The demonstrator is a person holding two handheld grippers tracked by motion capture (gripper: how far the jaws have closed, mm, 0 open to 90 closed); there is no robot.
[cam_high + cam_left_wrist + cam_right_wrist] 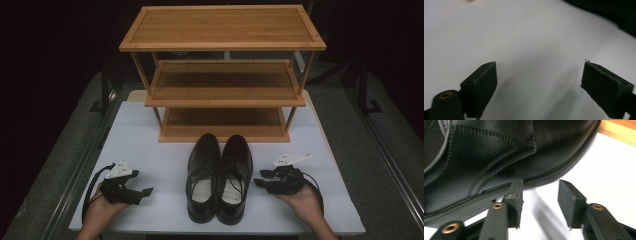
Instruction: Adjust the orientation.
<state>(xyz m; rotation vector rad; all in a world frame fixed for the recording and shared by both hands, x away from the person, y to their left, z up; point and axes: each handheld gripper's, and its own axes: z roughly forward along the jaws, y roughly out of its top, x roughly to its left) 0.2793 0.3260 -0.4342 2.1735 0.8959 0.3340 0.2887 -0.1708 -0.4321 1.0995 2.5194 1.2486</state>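
Shoes [219,176] sit between the left gripper [141,194] and right gripper [262,179] (both empty, jaws spread, palms up).

A white table [150,145] is standing on a grey floor [60,165], with dark metal rails [385,150] running along both sides. Light is falling on the tabletop while the room beyond is lying in darkness; what may be black stand legs [367,97] are showing there.
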